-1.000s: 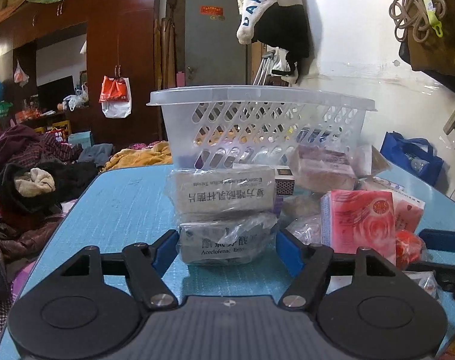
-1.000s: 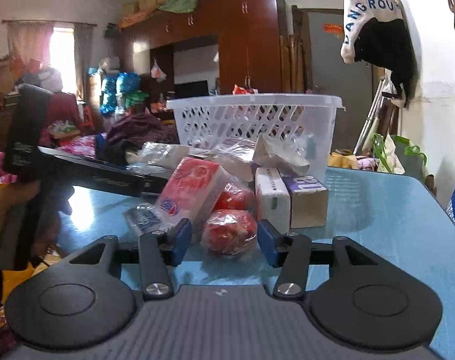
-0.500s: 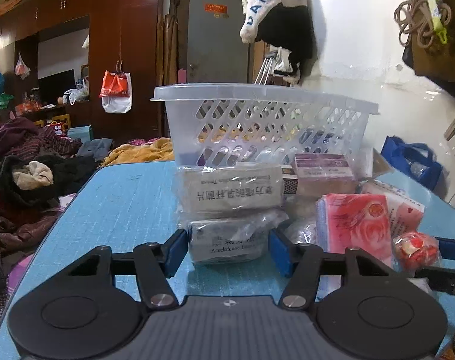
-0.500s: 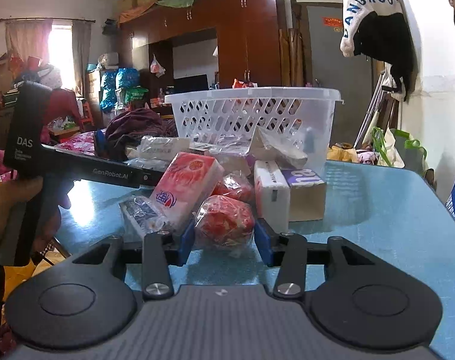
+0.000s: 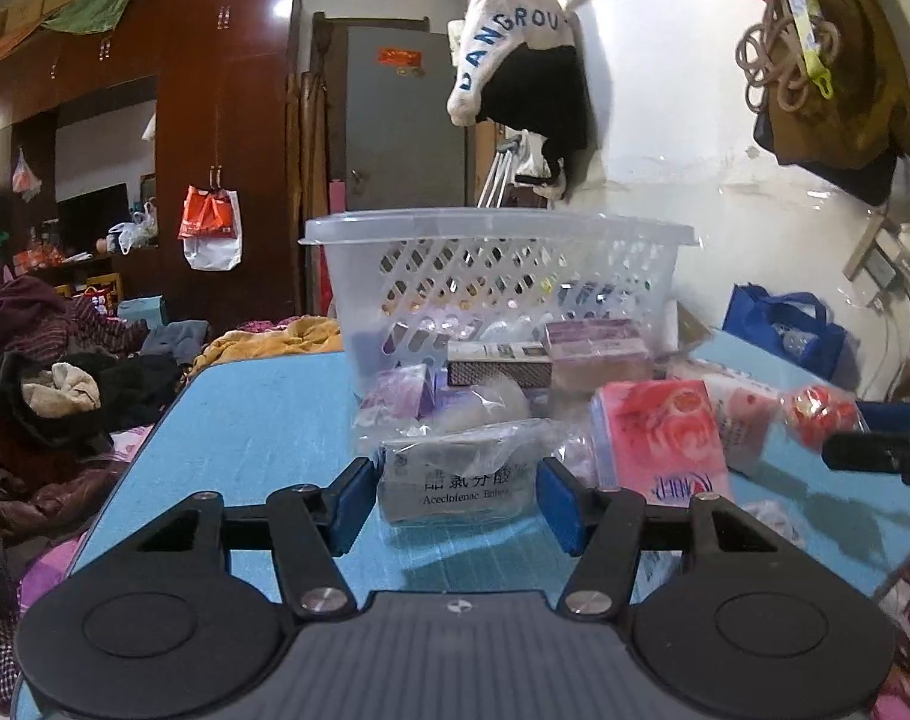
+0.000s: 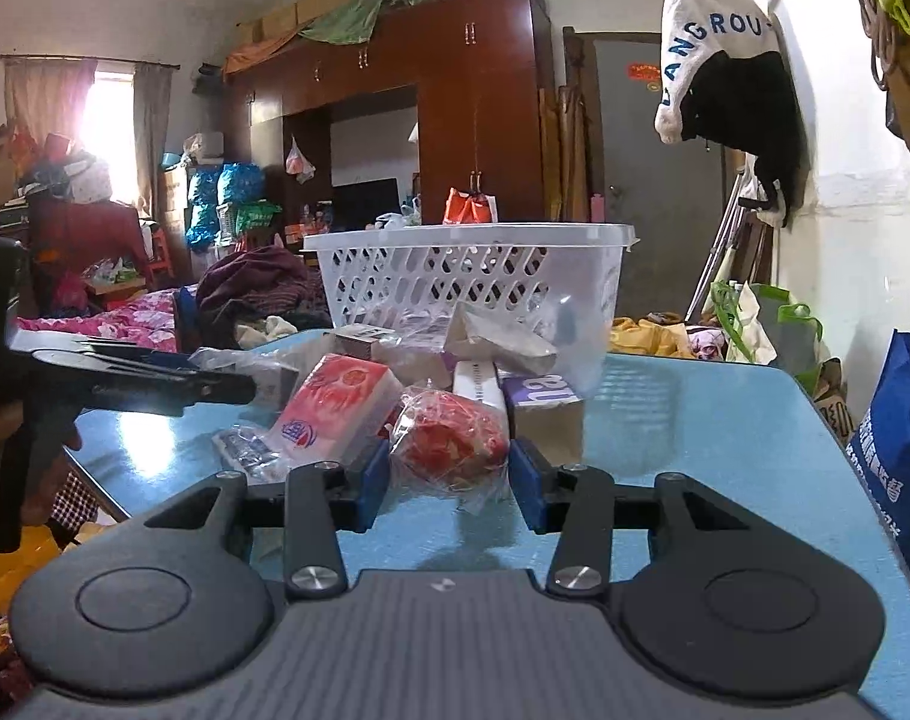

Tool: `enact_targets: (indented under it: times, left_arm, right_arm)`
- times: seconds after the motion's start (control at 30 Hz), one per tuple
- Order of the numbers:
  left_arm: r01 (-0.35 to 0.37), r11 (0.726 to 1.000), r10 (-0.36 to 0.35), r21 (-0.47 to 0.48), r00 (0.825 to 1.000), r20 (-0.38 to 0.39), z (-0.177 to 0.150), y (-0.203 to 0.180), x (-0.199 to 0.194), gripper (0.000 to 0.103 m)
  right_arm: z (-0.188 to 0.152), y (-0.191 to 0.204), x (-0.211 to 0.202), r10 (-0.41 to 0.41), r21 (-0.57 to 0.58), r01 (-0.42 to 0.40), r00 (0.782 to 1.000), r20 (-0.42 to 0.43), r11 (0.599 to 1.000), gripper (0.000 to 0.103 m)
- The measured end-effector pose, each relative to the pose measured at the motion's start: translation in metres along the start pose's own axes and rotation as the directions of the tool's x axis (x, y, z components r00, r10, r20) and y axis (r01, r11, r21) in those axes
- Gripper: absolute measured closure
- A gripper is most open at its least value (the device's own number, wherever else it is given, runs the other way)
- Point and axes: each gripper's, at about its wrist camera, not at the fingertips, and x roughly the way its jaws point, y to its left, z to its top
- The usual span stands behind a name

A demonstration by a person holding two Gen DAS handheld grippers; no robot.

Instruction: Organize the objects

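Above the blue table, your left gripper clamps the bagged medicine box, your right gripper the red bagged ball; lift both clear of the white basket rim ahead.

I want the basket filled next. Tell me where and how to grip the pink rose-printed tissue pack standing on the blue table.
Grip the pink rose-printed tissue pack across its narrow thickness, near the upper half, coming from the camera side and slightly above. It stands tilted on edge on the blue table, so its broad printed faces are too wide, and neighbours crowd its base. The soft plastic wrap probably gives, so close the fingers gently.
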Motion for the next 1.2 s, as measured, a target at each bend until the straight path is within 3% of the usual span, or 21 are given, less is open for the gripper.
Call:
enact_targets:
  times: [0.27,0.4,1.2]
  left_arm:
    - [-0.005,1.0,0.005,0.016,1.0,0.0,-0.008,0.004,-0.005,0.034]
    - [-0.005,1.0,0.005,0.016,1.0,0.023,-0.007,0.006,-0.009,0.024]
    - [-0.011,1.0,0.012,-0.013,0.998,0.063,0.001,0.015,-0.014,0.024]
  right_arm:
    - [-0.001,-0.002,0.003,-0.003,-0.002,0.003,1.0,-0.011,1.0,0.056]
    - [-0.003,-0.002,0.004,-0.002,-0.005,0.002,1.0,-0.017,1.0,0.056]
    - [-0.006,-0.002,0.002,-0.004,-0.009,0.004,1.0,-0.025,1.0,0.056]
